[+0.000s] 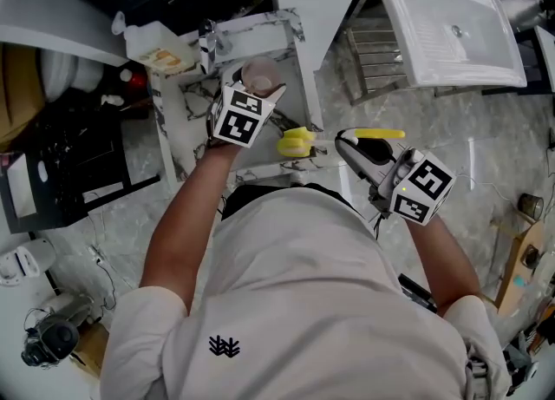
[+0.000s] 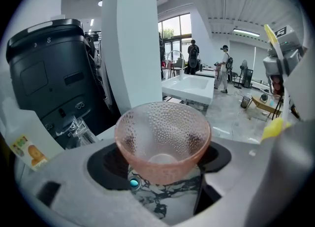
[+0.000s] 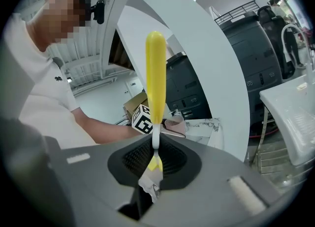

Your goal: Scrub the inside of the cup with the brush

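A pink dimpled glass cup (image 2: 162, 137) sits between the jaws of my left gripper (image 2: 162, 159), which is shut on its lower part with the mouth facing the camera. In the head view the cup (image 1: 260, 75) is held above the marble counter, just beyond the left gripper (image 1: 252, 95). My right gripper (image 3: 155, 161) is shut on a yellow brush (image 3: 155, 73) that sticks out past the jaws. From the head view, the brush (image 1: 296, 142) points left from the right gripper (image 1: 344, 141) and ends a short way to the right of the cup, apart from it.
A marble-patterned counter (image 1: 178, 142) carries a faucet (image 1: 208, 42) and a soap bottle (image 1: 152, 47). A white basin (image 1: 451, 25) stands at the upper right. A black machine (image 2: 49, 73) and a white column (image 2: 130, 39) rise behind the cup.
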`<state>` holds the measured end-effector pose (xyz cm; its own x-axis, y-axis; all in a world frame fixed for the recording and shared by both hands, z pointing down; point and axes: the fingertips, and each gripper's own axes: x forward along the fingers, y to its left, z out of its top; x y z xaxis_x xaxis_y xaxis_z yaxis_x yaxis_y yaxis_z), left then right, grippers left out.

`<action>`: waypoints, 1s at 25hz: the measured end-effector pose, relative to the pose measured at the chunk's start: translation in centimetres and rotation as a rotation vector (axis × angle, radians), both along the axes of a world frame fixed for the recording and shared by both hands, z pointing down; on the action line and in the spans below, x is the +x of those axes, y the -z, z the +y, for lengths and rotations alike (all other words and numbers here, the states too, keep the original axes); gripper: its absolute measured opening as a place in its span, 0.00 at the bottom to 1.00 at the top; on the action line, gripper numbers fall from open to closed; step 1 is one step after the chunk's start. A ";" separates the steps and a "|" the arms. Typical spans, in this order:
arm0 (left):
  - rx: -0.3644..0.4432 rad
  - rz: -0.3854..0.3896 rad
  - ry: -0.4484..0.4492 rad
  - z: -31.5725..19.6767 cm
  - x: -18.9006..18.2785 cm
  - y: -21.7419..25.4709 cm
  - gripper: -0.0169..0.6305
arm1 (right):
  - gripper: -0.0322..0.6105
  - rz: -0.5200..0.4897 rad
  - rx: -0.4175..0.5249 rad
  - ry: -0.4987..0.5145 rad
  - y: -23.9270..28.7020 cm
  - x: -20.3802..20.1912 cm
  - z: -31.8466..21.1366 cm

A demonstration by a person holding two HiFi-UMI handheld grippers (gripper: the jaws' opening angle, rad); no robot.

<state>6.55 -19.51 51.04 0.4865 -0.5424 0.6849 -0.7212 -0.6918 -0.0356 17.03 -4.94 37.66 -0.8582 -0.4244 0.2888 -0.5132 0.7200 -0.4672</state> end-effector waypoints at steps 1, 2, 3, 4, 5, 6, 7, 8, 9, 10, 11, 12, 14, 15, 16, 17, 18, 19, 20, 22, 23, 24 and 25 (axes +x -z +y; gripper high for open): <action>-0.002 -0.001 0.002 0.0 0.1 0.0 0.61 | 0.11 -0.002 0.000 0.003 -0.1 0.1 -0.1; -0.003 -0.004 0.005 0.1 0.0 0.0 0.61 | 0.11 -0.004 -0.001 0.005 -0.2 0.2 -0.3; -0.005 -0.008 0.008 0.2 -0.1 -0.1 0.61 | 0.11 -0.007 -0.001 0.007 -0.3 0.3 -0.4; -0.008 -0.013 0.011 0.3 -0.3 -0.2 0.61 | 0.11 -0.009 -0.002 0.010 -0.4 0.3 -0.5; -0.010 -0.018 0.014 0.5 -0.5 -0.4 0.61 | 0.11 -0.010 -0.001 0.014 -0.5 0.3 -0.6; -0.013 -0.021 0.017 0.6 -0.8 -0.6 0.61 | 0.11 -0.012 0.000 0.020 -0.5 0.2 -0.7; -0.015 -0.023 0.019 0.6 -1.1 -0.7 0.61 | 0.11 -0.013 0.001 0.025 -0.5 0.1 -0.8; -0.014 -0.024 0.020 0.6 -1.3 -0.8 0.61 | 0.11 -0.015 0.002 0.029 -0.6 0.0 -1.0; -0.016 -0.027 0.024 0.6 -1.5 -0.8 0.61 | 0.11 -0.017 0.003 0.033 -0.6 -0.1 -1.1; -0.019 -0.030 0.031 0.6 -1.7 -0.8 0.61 | 0.11 -0.019 0.005 0.037 -0.6 -0.2 -1.3; -0.023 -0.032 0.038 0.5 -1.9 -0.8 0.61 | 0.11 -0.019 0.008 0.041 -0.6 -0.4 -1.4; -0.023 -0.032 0.043 0.5 -2.1 -0.8 0.61 | 0.11 -0.018 0.011 0.047 -0.6 -0.5 -1.5; -0.022 -0.028 0.047 0.3 -2.1 -0.9 0.61 | 0.11 -0.016 0.016 0.058 -0.6 -0.8 -1.6; -0.022 -0.028 0.046 0.3 -2.1 -0.9 0.61 | 0.11 -0.016 0.016 0.062 -0.6 -0.9 -1.7; -0.022 -0.028 0.046 0.4 -2.1 -0.9 0.61 | 0.11 -0.016 0.015 0.065 -0.6 -0.9 -1.7; -0.022 -0.028 0.045 0.4 -2.1 -0.9 0.61 | 0.11 -0.016 0.014 0.068 -0.6 -1.0 -1.7; -0.023 -0.026 0.045 0.4 -2.1 -1.0 0.61 | 0.11 -0.015 0.014 0.069 -0.6 -1.0 -1.7; -0.024 -0.025 0.047 0.4 -2.2 -1.0 0.61 | 0.11 -0.015 0.013 0.070 -0.6 -1.0 -1.8; -0.026 -0.026 0.049 0.4 -2.2 -0.9 0.61 | 0.11 -0.015 0.012 0.070 -0.6 -1.0 -1.8; -0.030 -0.028 0.054 0.4 -2.3 -0.9 0.61 | 0.11 -0.016 0.010 0.070 -0.7 -1.0 -1.9; -0.031 -0.028 0.054 0.3 -2.3 -1.0 0.61 | 0.11 -0.017 0.008 0.071 -0.7 -1.0 -1.9; -0.030 -0.027 0.055 0.2 -2.3 -1.1 0.61 | 0.11 -0.018 0.007 0.072 -0.8 -1.1 -2.0; -0.028 -0.025 0.055 0.1 -2.3 -1.2 0.61 | 0.11 -0.018 0.005 0.072 -0.8 -1.1 -2.0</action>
